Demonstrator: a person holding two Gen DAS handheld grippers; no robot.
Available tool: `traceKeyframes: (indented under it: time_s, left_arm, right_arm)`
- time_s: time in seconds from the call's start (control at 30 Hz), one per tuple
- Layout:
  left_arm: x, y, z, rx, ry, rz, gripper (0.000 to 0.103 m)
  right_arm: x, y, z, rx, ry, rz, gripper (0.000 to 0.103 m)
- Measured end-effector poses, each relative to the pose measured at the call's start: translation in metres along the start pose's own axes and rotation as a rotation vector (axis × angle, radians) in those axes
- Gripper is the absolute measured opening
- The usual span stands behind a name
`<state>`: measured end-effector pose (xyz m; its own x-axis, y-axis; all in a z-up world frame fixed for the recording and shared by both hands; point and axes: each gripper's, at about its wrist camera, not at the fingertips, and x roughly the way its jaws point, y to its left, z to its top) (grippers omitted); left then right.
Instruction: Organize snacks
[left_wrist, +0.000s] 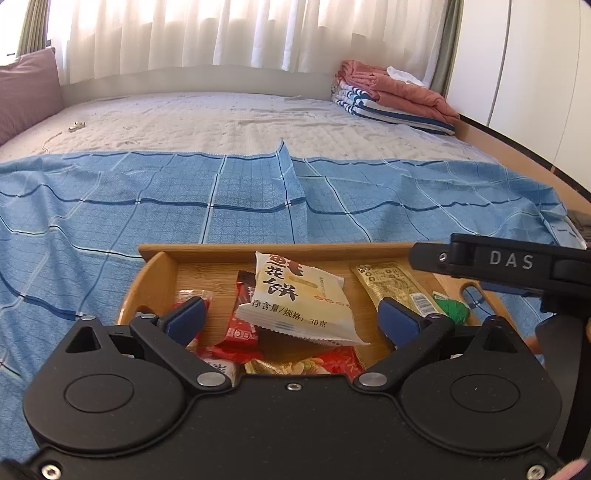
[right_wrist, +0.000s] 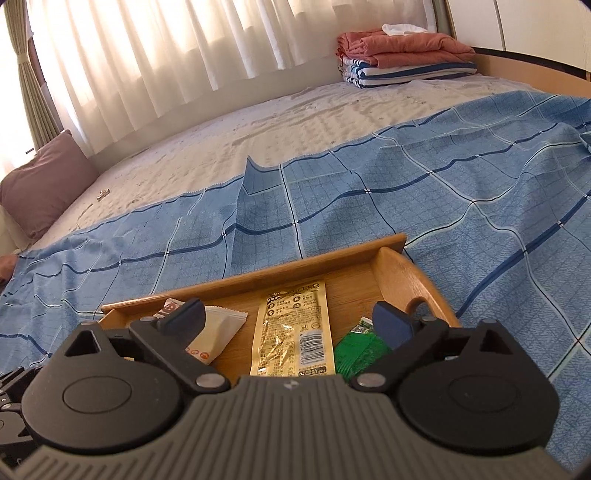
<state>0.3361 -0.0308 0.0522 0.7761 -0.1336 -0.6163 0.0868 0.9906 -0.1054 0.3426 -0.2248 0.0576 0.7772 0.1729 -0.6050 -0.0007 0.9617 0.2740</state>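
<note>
A wooden tray (left_wrist: 229, 252) lies on the blue checked cloth and holds several snack packets. In the left wrist view my left gripper (left_wrist: 291, 319) is open just above it, with a white packet (left_wrist: 299, 299) between the fingers, red packets (left_wrist: 242, 325) to its left, a gold packet (left_wrist: 391, 286) and a green packet (left_wrist: 456, 310) to its right. In the right wrist view my right gripper (right_wrist: 290, 319) is open over the tray (right_wrist: 258, 277), above the gold packet (right_wrist: 291, 332), with the green packet (right_wrist: 360, 350) and the white packet (right_wrist: 218, 325) on either side.
The blue checked cloth (left_wrist: 184, 206) covers the near half of a bed. A folded pile of orange and striped bedding (left_wrist: 391, 96) sits at the far right corner. A mauve pillow (left_wrist: 26, 92) leans at the far left. The right gripper's body (left_wrist: 509, 262) reaches in from the right.
</note>
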Motion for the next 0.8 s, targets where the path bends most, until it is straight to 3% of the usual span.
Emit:
traceKeyframes:
  time_s: [0.3,0.8]
  left_arm:
    - [-0.053,0.002,-0.006,0.012,-0.018,0.0,0.103]
    - [-0.168,-0.011,-0.038,0.088,-0.066,-0.003,0.103]
  right_arm:
    - [-0.057,0.002,-0.001,-0.043,-0.068,-0.049,0.103]
    - [-0.169,0.017,-0.042,-0.154,-0.228,-0.011,0.103]
